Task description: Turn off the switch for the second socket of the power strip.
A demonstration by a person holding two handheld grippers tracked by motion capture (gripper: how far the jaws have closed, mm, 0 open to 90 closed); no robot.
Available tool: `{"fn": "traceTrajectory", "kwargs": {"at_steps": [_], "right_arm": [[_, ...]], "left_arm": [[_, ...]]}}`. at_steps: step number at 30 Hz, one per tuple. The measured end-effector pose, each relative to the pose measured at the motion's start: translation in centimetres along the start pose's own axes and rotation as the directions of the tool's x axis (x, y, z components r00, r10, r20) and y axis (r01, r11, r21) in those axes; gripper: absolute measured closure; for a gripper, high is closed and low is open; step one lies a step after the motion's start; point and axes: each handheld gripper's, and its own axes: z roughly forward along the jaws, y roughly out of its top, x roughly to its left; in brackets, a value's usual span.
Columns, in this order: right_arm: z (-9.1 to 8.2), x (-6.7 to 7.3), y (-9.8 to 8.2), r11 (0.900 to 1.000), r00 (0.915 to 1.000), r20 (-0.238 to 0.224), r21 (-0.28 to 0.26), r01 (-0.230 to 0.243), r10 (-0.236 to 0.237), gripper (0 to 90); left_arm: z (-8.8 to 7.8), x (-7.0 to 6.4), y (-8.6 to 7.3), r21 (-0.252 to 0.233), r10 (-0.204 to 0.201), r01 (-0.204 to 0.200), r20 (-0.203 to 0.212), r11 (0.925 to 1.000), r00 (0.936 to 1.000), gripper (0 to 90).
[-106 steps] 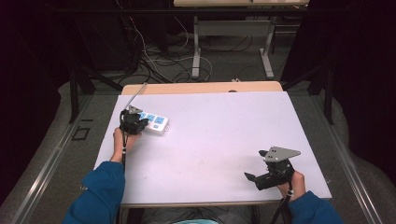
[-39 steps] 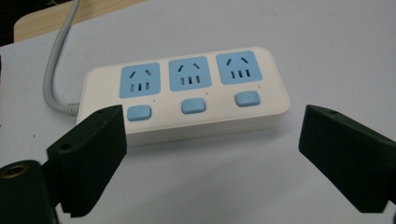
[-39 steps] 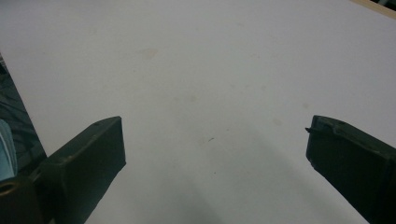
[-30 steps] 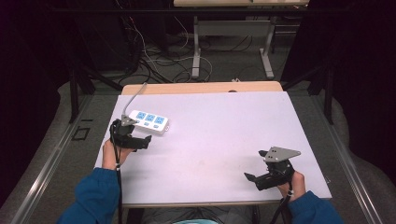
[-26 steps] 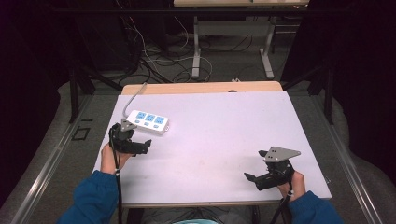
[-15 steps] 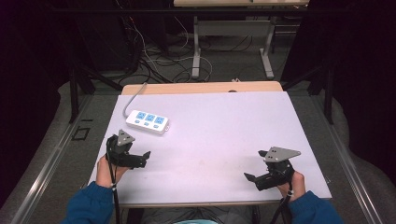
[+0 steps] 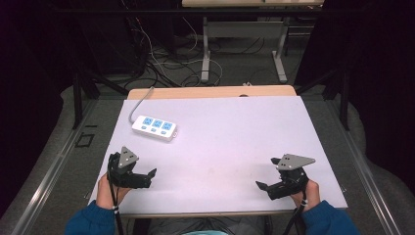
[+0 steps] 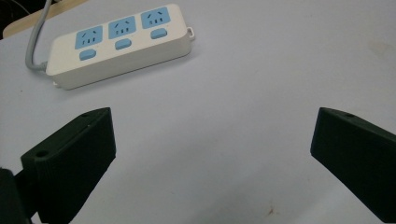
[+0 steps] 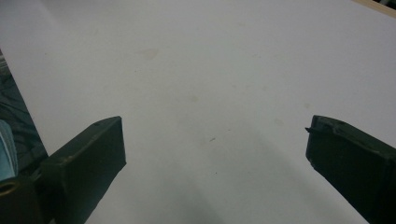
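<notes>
Jaws spread, empty, both grippers: left gripper [image 8: 212, 154] faces power strip [image 8: 119, 44]; its blue switches legible up close.

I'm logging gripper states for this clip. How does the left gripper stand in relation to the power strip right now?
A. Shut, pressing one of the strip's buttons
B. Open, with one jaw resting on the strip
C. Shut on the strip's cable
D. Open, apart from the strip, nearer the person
D: the left gripper has its jaws wide apart over bare table, and the power strip lies beyond them, untouched.
</notes>
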Motion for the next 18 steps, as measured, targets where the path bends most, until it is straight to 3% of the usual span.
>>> {"fn": "traceTrajectory", "kwargs": {"at_steps": [8,11,18], "right_arm": [[0.0,0.0,0.0,1.000,1.0000,-0.006,0.013,0.004,-0.003,4.1],[0.1,0.0,0.0,1.000,1.0000,-0.003,0.012,0.004,-0.004,4.1],[0.2,-0.1,0.0,1.000,1.0000,-0.005,0.015,0.008,-0.008,3.8]], "left_arm": [[-1.4,-1.2,-1.4,-0.027,0.020,-0.020,0.003,0.9994,0.9998,0.1],[-2.0,-1.4,-2.1,-0.045,0.002,-0.001,0.014,0.9990,0.9999,0.2],[-2.3,-1.2,-2.6,-0.039,-0.006,0.006,-0.001,0.9992,1.0000,0.0]]}}
